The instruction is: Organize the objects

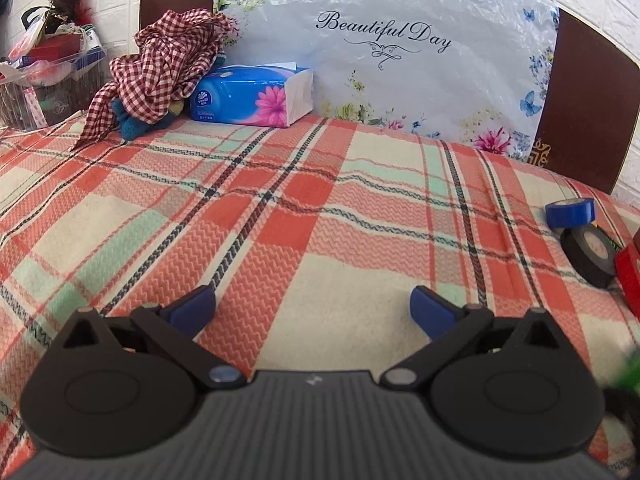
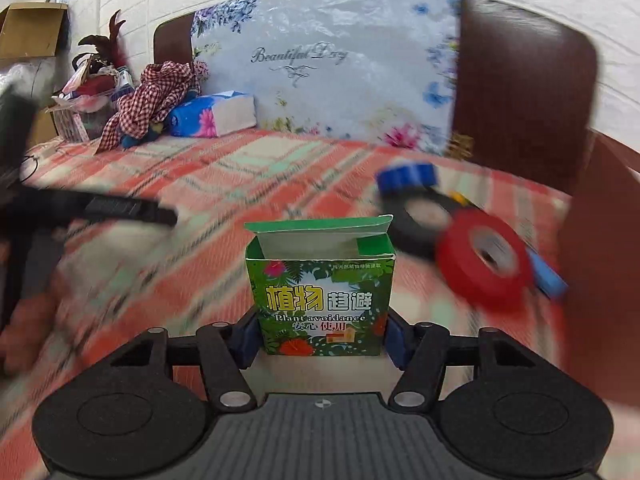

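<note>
The right claw (image 2: 320,338) is clamped on a small green box (image 2: 320,292), its blue pads pressing the lower side walls. The box stands upright between the pads, top flap open, over the plaid bedspread (image 2: 240,168). The right wrist view is heavily blurred everywhere but the box and claw, so whether the box rests on the bed or is carried clear of it cannot be told.

The left claw (image 1: 312,312) stands wide apart and empty above the bedspread (image 1: 280,200), nothing between its pads.

Just beyond and to the right of the box lie three tape rolls close together: red (image 2: 484,268), black (image 2: 420,224) and blue (image 2: 408,176). A tissue pack (image 2: 212,116) and a checked cloth (image 2: 152,96) lie well apart, near the headboard.

Risks, as judged:
- The grip sits low on thin card. Hard pressure could crush the walls; light pressure could let the box tip forward.
- With the flap open, any contents could spill if the box tilts.
- Fast travel toward the tape rolls could knock them; the red roll stands on edge and would likely roll away.
- The soft bedspread gives an uneven base, so the box may topple on release.
</note>
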